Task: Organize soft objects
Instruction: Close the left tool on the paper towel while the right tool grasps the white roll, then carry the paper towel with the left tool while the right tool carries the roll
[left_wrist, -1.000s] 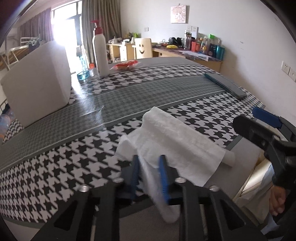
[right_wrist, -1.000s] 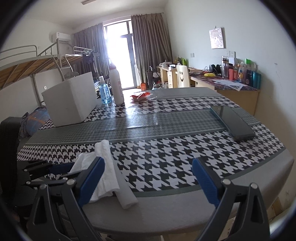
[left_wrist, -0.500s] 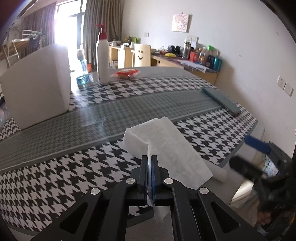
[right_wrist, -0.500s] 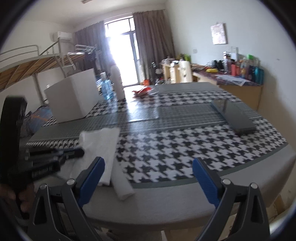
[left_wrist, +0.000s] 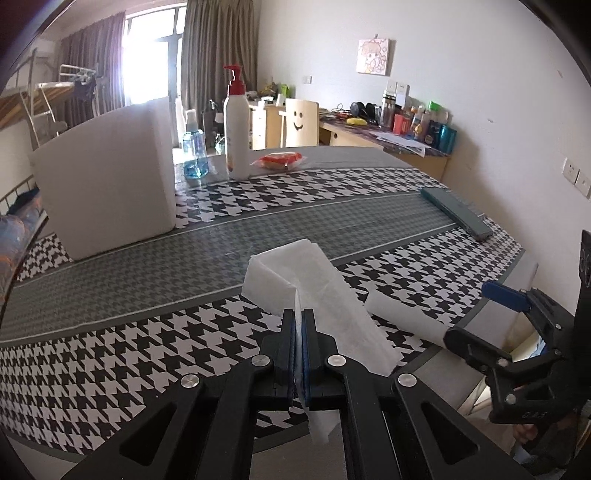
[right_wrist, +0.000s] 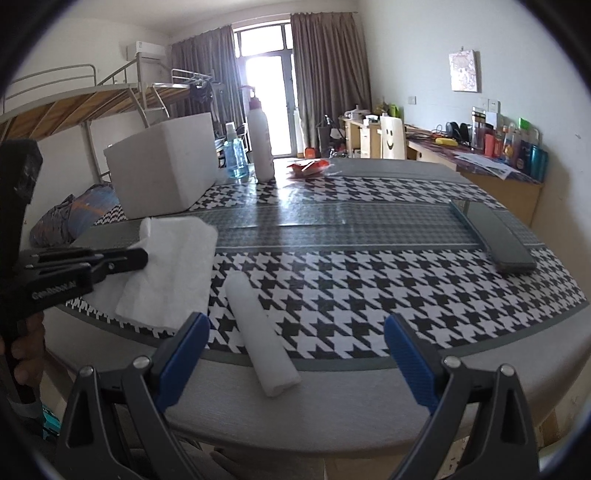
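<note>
Left gripper (left_wrist: 298, 325) pinches one white tissue sheet (left_wrist: 314, 280) lifted over the near edge of the houndstooth table (right_wrist: 369, 266), one rolled tissue (right_wrist: 260, 336) lying just right of it before the wide-open, empty right gripper (right_wrist: 295, 354).

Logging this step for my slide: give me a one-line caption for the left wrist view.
Left gripper jaws shut on white tissue sheet, rolled tissue beside it on houndstooth table.
</note>
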